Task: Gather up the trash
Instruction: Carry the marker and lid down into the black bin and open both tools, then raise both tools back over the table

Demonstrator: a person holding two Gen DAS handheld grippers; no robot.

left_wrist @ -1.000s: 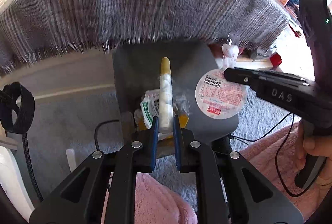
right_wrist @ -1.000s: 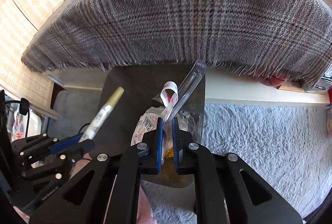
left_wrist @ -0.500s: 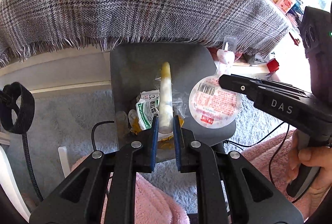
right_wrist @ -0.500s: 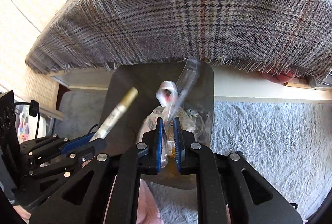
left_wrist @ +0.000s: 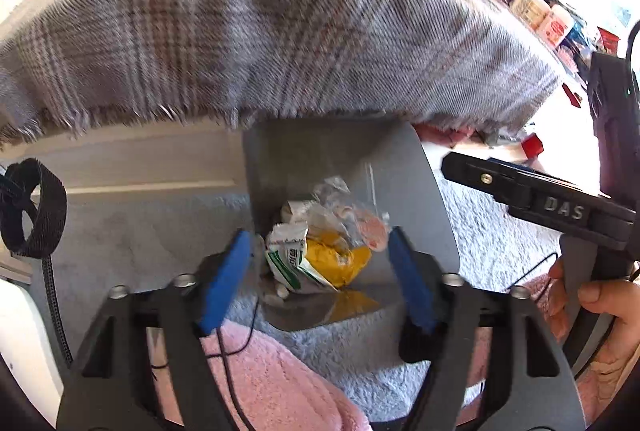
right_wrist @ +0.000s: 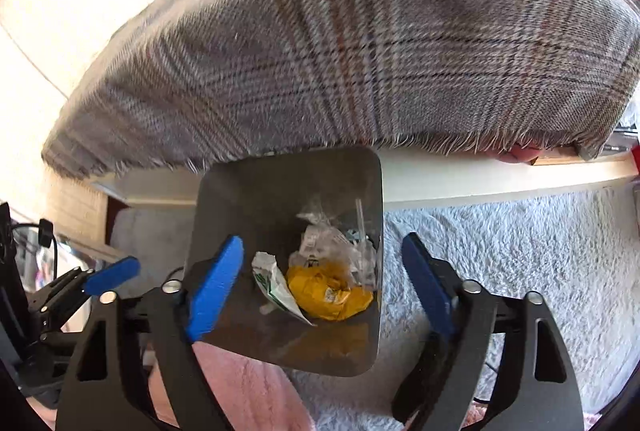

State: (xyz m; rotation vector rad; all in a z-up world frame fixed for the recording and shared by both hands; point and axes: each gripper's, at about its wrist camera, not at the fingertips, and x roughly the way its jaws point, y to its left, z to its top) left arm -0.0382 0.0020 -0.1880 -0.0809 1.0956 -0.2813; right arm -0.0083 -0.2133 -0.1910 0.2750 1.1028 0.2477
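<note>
A grey bin point(left_wrist: 340, 151) stands on the floor under the blanket's fringe, seen from above in both wrist views. In it lie a yellow wrapper point(left_wrist: 336, 259), a green-and-white packet point(left_wrist: 286, 259), a pinkish round lid point(left_wrist: 370, 227) and clear plastic point(right_wrist: 336, 243). My left gripper point(left_wrist: 318, 271) hangs over the bin with its jaws opening and nothing between the blue pads. My right gripper point(right_wrist: 320, 283) is over the same bin point(right_wrist: 280, 191), its jaws also opening and empty above the yellow wrapper point(right_wrist: 328, 289). A hand point(left_wrist: 592, 307) holds the right tool.
A grey plaid blanket point(right_wrist: 360, 31) overhangs the bin's far side. Shaggy grey rug point(right_wrist: 500, 251) lies to the right, pink fleece point(left_wrist: 272, 383) close below. A black strap point(left_wrist: 36, 207) hangs at left. Boxes and bottles point(left_wrist: 532, 7) sit on the blanket-covered top.
Both grippers went from shut to wide open. The long yellow-tipped packet left the left jaws and the clear wrapper with the round lid left the right jaws; the lid now lies in the bin.
</note>
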